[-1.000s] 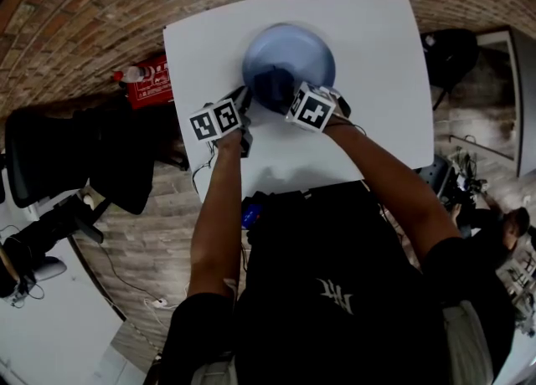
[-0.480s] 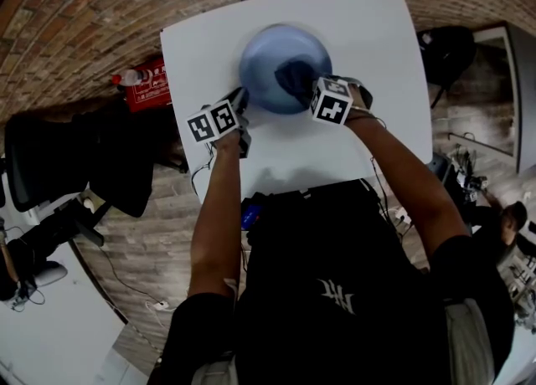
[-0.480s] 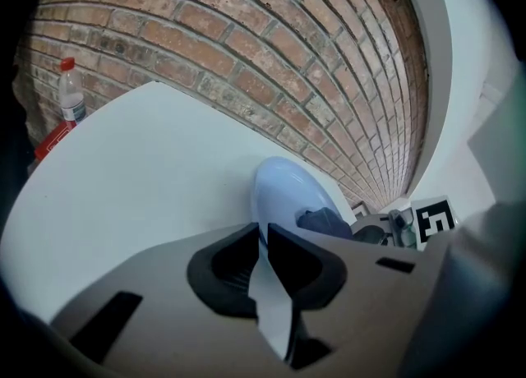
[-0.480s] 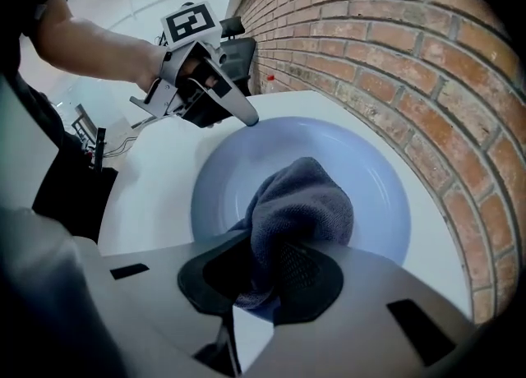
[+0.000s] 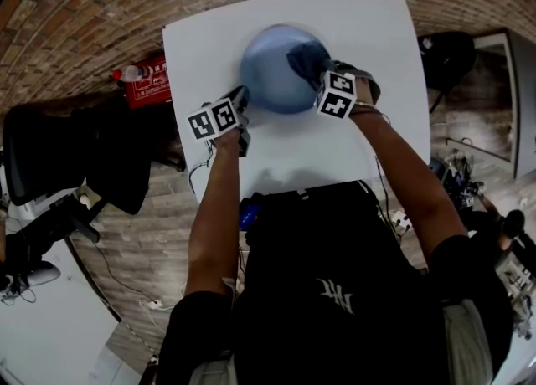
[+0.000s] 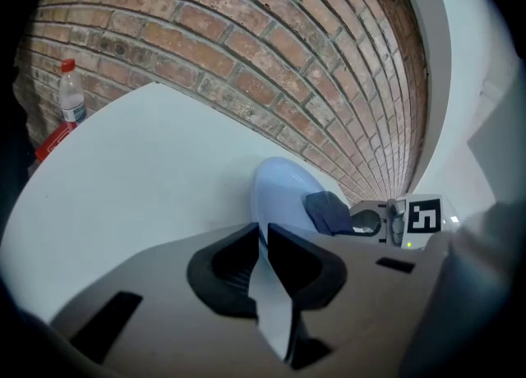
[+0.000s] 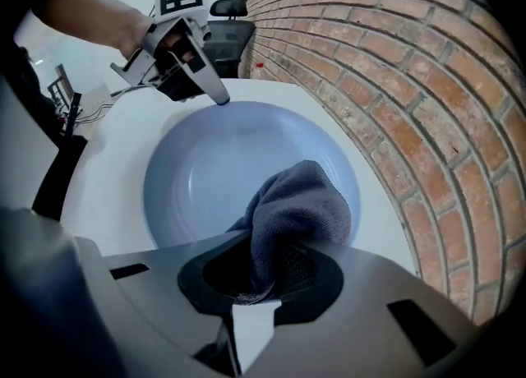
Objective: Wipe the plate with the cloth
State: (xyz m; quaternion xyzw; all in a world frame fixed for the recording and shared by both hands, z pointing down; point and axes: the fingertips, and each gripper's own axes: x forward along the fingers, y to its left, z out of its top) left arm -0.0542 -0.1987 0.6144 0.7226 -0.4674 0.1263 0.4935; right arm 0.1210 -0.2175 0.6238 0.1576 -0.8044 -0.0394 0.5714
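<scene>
**Plate held at the rim while the cloth is worked around its well**

The plate [image 5: 264, 78] is lying flat on the white bench [image 5: 377, 40], toward the far edge. It is a round, pale blue dish with a glossy finish, a shallow well and a gently raised rim. The left tool [image 5: 242, 99] is gripping that rim at about 8 o'clock in the head view, its jaws pressing almost together on the thin edge. The right tool [image 5: 320, 69] is reaching in from about 4 o'clock and is clamping a gathered fold of the cloth [image 5: 304, 57]. The free bulge of the cloth is resting on the plate's inner slope at about 2 o'clock.

The cloth is showing a dark grey-blue, finely napped weave and is hanging limp. It is probably going to drape and crumple instead of pushing stiffly, so a bunched fold seated deep between the jaws, with a loose pad left free, is looking like the sound hold.

The plate is appearing rigid and smooth; its material cannot be told. On so slick a bench it is likely to be sliding or turning under wiping pressure, which the rim grip is countering. Too hard a pinch may be risking a chip. Rough brick wall [image 6: 246, 56] is rising behind the bench.
</scene>
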